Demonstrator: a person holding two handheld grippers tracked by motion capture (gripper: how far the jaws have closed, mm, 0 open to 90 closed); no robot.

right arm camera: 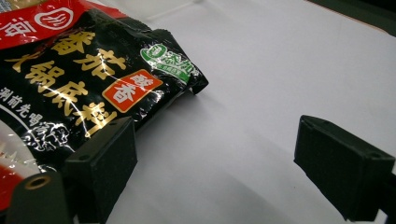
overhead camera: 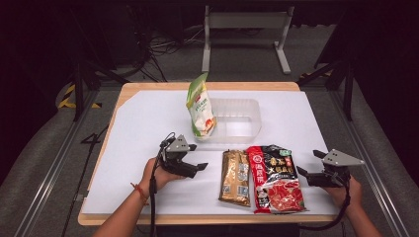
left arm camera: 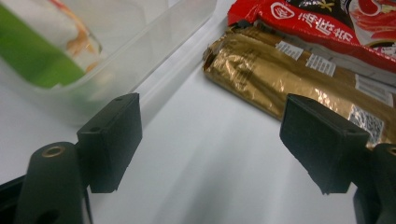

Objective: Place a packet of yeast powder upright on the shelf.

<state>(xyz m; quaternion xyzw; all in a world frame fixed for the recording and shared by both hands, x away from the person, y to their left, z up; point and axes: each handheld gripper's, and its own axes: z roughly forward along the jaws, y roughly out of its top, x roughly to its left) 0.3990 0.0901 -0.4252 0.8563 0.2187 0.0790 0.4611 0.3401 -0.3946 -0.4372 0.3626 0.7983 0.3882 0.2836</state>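
Note:
A clear plastic tub (overhead camera: 247, 124) stands mid-table, and a green-and-white pouch (overhead camera: 200, 106) leans upright against its left wall. In front of it lie a gold packet (overhead camera: 235, 177) and a red-and-black packet (overhead camera: 274, 177) side by side. My left gripper (overhead camera: 198, 157) hovers left of the gold packet, open, with nothing between its jaws; in the left gripper view (left arm camera: 210, 144) the gold packet (left arm camera: 299, 79) and the tub (left arm camera: 154, 42) lie ahead. My right gripper (overhead camera: 307, 164) rests open just right of the red-and-black packet (right arm camera: 79, 88), its jaws (right arm camera: 215, 163) over bare white surface.
A white sheet (overhead camera: 148, 128) covers the wooden table. Bare sheet lies at the left and to the right of the tub. A metal stand (overhead camera: 244, 34) and cables are on the floor behind the table.

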